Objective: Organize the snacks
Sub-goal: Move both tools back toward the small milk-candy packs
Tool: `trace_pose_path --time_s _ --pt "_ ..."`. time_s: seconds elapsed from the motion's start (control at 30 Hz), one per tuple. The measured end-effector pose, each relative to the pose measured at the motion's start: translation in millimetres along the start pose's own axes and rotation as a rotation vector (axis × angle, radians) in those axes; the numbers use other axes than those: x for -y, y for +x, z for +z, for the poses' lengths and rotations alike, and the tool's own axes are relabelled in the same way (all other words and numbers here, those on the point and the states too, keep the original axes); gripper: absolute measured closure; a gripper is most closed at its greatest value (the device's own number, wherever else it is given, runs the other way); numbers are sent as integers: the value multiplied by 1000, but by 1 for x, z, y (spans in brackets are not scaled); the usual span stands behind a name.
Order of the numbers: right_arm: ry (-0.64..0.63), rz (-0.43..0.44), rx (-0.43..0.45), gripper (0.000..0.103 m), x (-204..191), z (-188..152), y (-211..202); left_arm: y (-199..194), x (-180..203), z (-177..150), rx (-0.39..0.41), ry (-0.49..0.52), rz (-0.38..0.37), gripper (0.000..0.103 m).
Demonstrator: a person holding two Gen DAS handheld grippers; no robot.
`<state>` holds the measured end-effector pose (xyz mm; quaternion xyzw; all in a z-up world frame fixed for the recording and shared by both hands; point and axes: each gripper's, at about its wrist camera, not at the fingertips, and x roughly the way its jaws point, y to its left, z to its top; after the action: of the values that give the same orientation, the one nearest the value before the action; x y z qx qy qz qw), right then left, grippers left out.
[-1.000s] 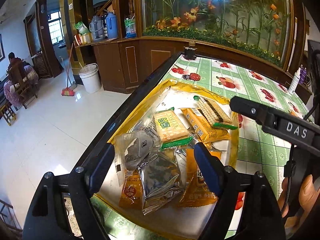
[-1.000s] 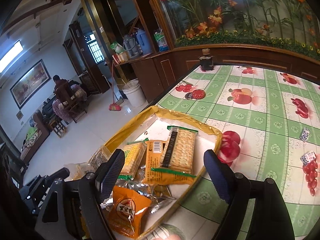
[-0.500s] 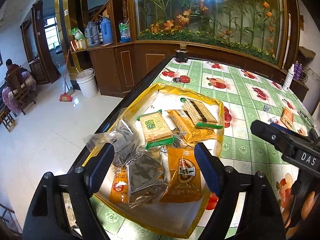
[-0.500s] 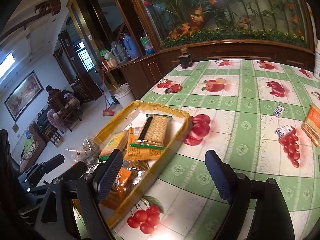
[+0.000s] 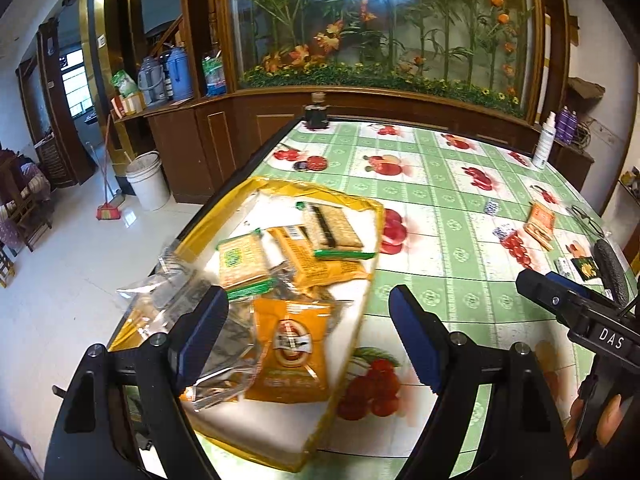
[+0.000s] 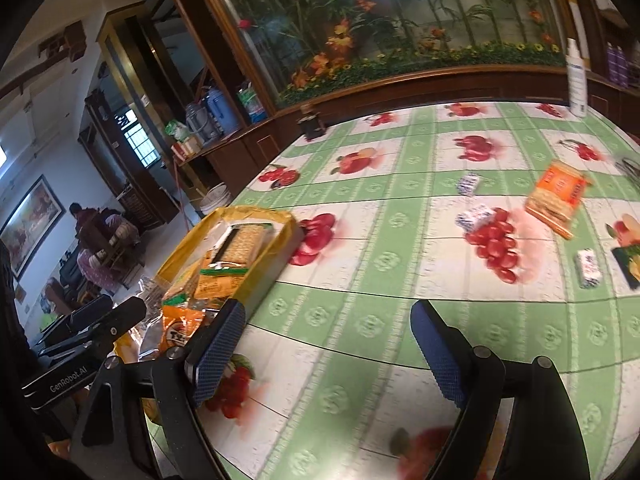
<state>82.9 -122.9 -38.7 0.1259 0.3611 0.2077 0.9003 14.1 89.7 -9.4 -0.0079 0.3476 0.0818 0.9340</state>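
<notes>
A yellow-rimmed tray (image 5: pixel 360 208) (image 6: pixel 288 224) at the table's left edge holds several snack packets: cracker packs (image 5: pixel 332 230) (image 6: pixel 240 242), an orange pouch (image 5: pixel 292 352) and a silver pouch (image 5: pixel 224 352). My left gripper (image 5: pixel 308 336) hangs open over the tray's near right corner, nothing between its fingers. My right gripper (image 6: pixel 328 348) is open over bare tablecloth to the right of the tray. Loose on the cloth farther right lie an orange cracker pack (image 6: pixel 558 196) (image 5: pixel 540 224) and small white-and-blue candies (image 6: pixel 476 216).
The green fruit-print tablecloth (image 6: pixel 384 168) covers the table. A dark jar (image 5: pixel 316 114) stands at the far edge, a white spray bottle (image 6: pixel 576 80) at the far right. Wooden cabinets and a flower mural sit behind. A person (image 6: pixel 100 232) sits far left in the room.
Both grippers have swung to the right: the tray has slid left in both views, and the loose orange pack and candies have come into sight. Both stay open.
</notes>
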Motion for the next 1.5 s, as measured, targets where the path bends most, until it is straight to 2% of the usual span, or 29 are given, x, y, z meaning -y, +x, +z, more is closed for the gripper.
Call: trace_pose_path --time_s 0.3,0.73,0.97,1.5 --pt "63 -90 40 17 56 -9 -33 -2 54 -1 -13 85 -74 20" --pt "103 -201 61 16 107 -9 -57 20 135 4 -51 227 -174 20" --pt "116 -241 44 16 126 -1 -50 38 167 11 -57 265 -188 20" --pt "98 -307 -58 16 153 25 -8 92 203 28 -135 301 -209 20"
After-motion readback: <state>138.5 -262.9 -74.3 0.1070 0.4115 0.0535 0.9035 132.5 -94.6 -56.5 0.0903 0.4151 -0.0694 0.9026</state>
